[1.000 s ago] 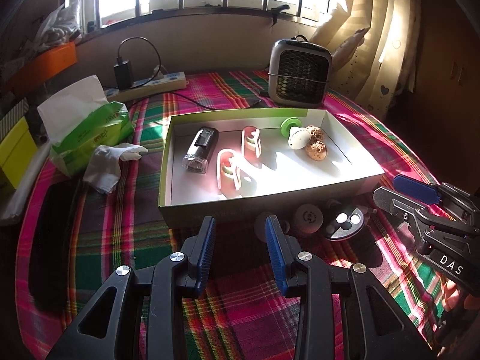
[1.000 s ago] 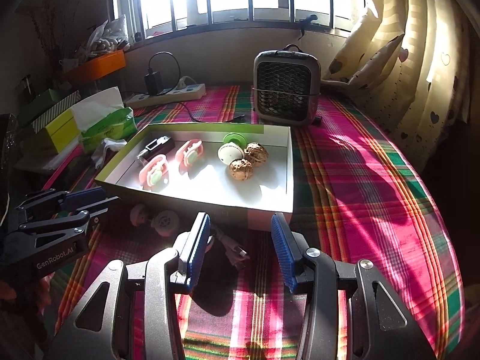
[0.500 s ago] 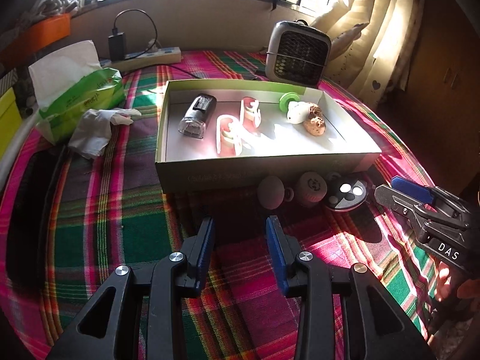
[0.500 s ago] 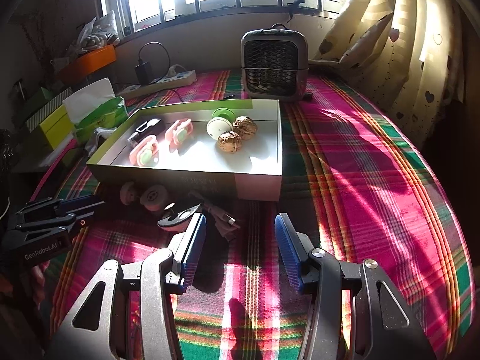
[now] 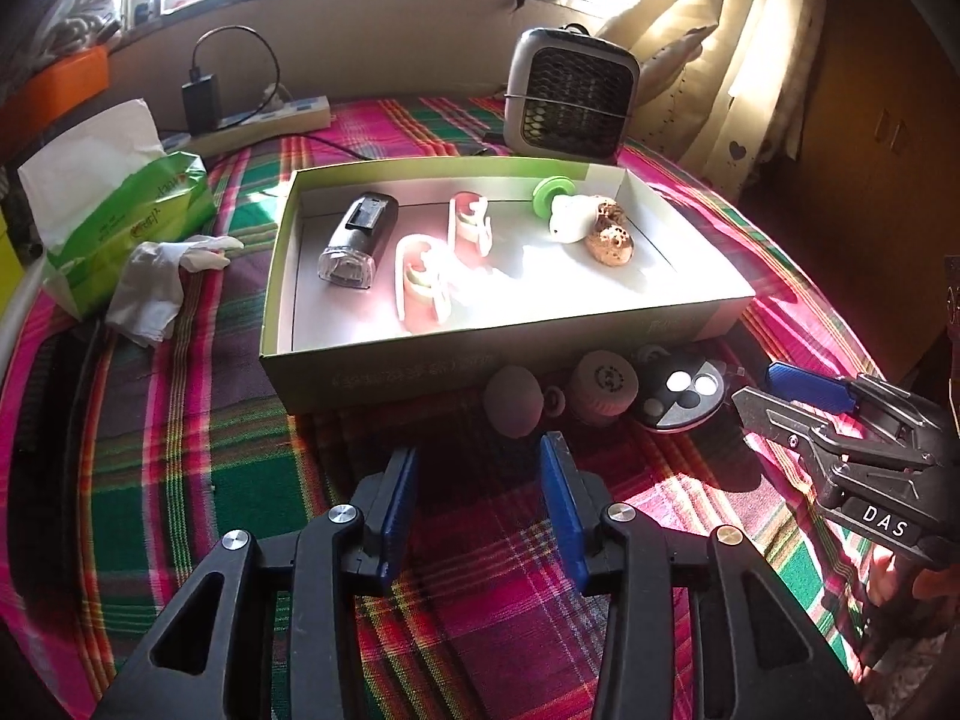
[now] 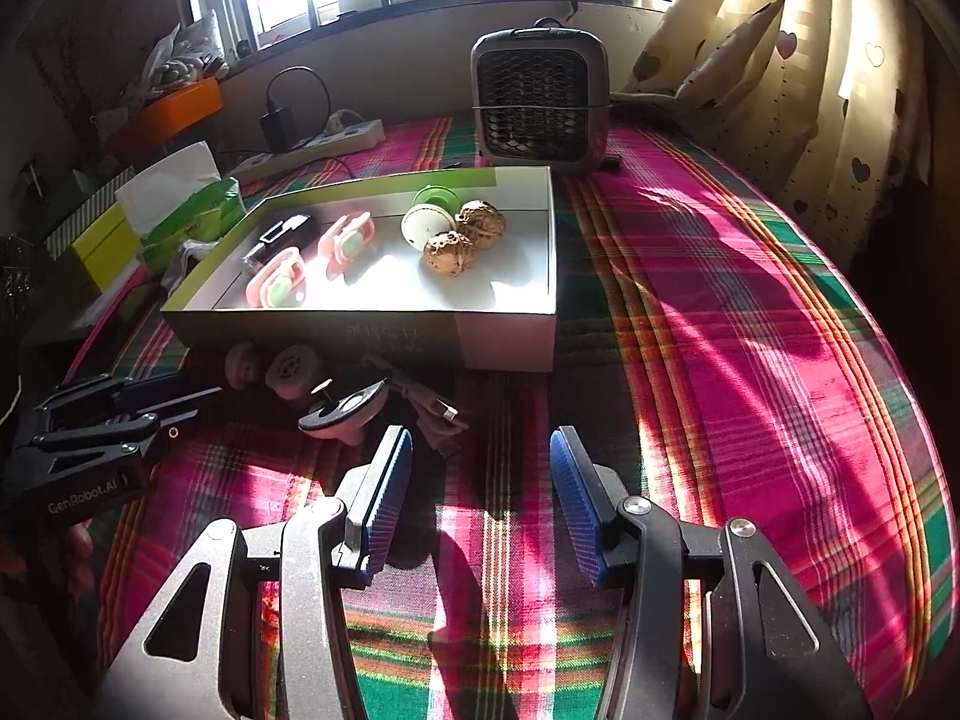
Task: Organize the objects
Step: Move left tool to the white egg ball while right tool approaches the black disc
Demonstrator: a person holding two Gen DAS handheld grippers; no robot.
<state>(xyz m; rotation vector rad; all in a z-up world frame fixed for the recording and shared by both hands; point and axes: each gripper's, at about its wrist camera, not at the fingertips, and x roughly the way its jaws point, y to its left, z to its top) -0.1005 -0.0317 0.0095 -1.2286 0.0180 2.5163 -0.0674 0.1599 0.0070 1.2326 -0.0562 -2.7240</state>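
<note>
Left gripper (image 5: 477, 468) jaws opening, nothing between them; it hovers just near of the pink double-ball piece (image 5: 513, 401). Right gripper (image 6: 480, 450) jaws apart, empty, over bare plaid cloth (image 6: 720, 312).

Risks, as I judge them: the loose items sit tight against the box's near wall (image 5: 420, 369), so a finger could clip the cardboard and shove the box. The round pieces would likely roll if pinched off-centre. The round button remote (image 5: 684, 396) lies beside the right gripper's tips; the two grippers could collide there. The USB cable (image 6: 429, 405) could snag.

Box (image 6: 504, 336) holds: black bike light (image 5: 360, 240) far left, two pink clips (image 5: 420, 285), green-and-white spool (image 6: 429, 219), two walnuts (image 6: 450, 252).
</note>
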